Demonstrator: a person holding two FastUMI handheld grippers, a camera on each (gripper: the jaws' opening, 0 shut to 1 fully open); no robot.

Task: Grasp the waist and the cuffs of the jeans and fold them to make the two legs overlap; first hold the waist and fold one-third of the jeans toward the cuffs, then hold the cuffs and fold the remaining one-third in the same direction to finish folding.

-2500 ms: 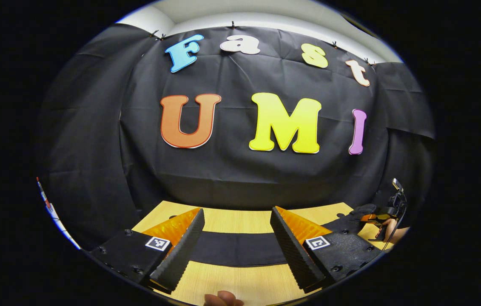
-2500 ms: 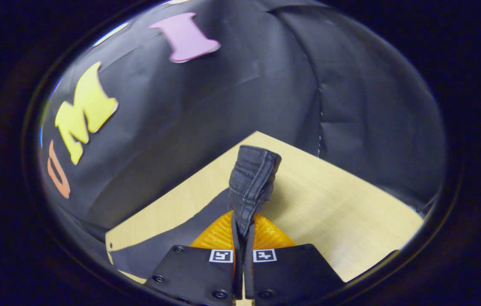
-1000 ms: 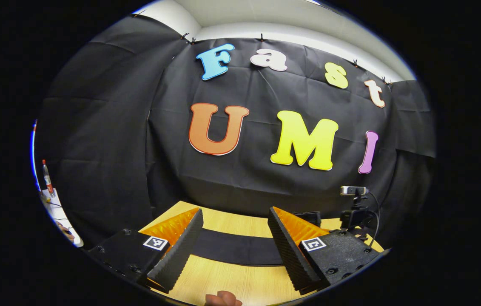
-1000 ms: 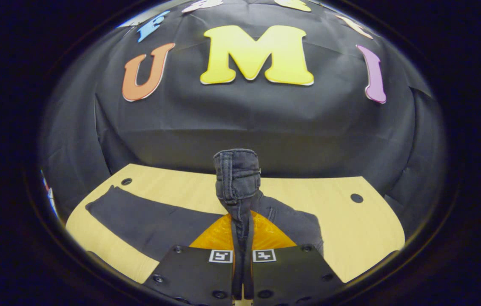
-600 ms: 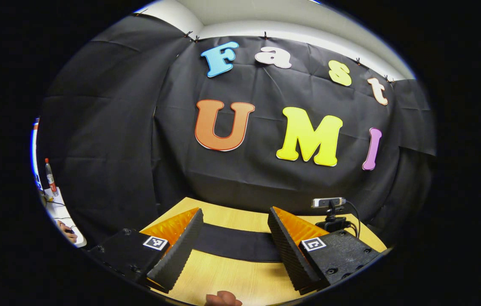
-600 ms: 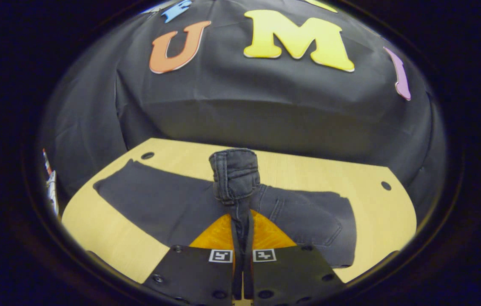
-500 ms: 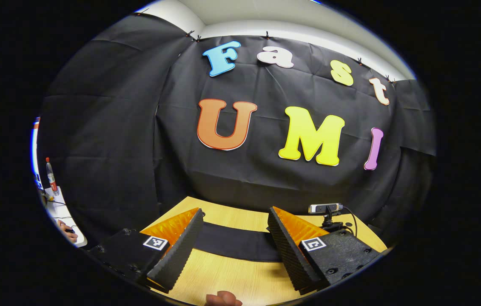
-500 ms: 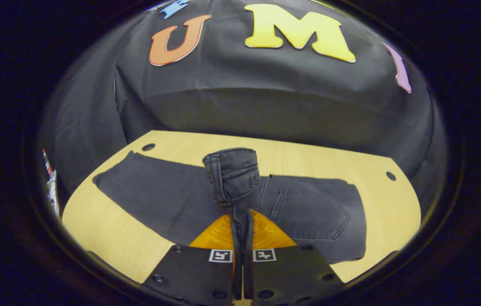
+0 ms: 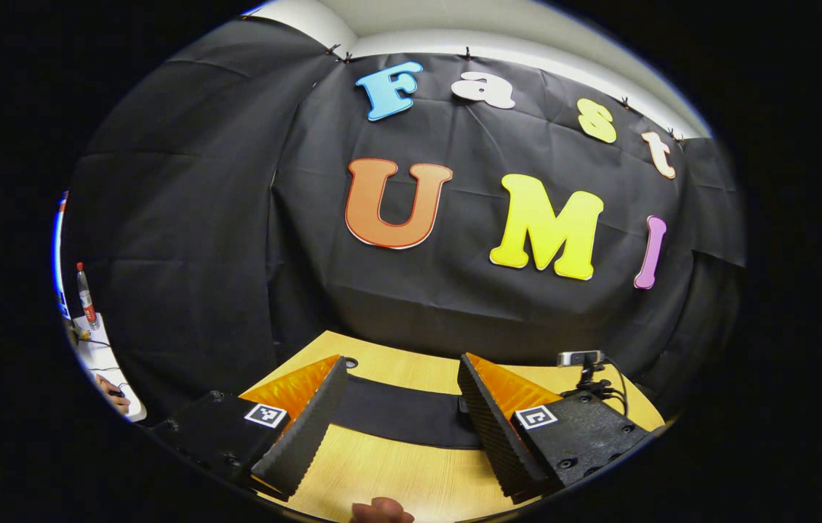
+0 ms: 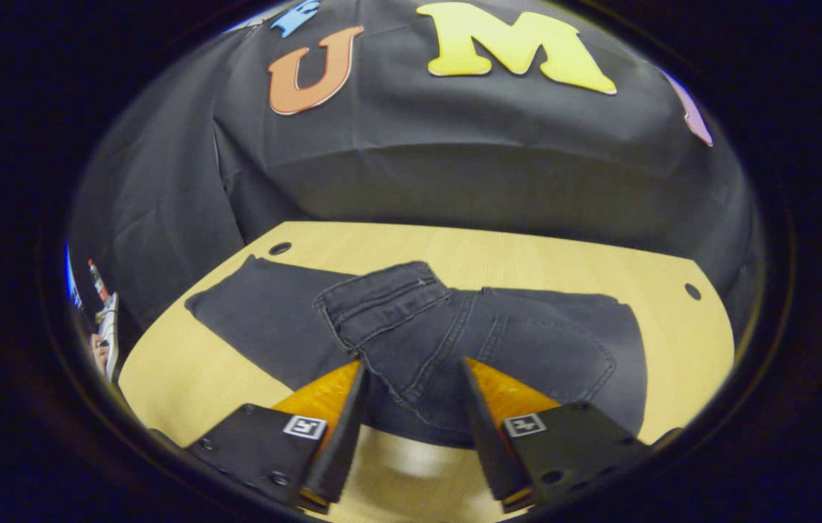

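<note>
Jeans (image 10: pixel 454 334) on table, just ahead of right claw's (image 10: pixel 411 407) parted fingers.

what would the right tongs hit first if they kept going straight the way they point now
Probably the jeans: the open right tongs straddle the folded waist part, which lies just ahead on the table. Beyond it is more denim, then bare wood; depth is hard to judge.

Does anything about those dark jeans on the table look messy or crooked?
Slightly. On the dark grey denim jeans, the folded-over waistband lies rumpled and tilted across the leg instead of square, between the open right gripper fingers. Nothing looks damaged on the light wooden table.
</note>
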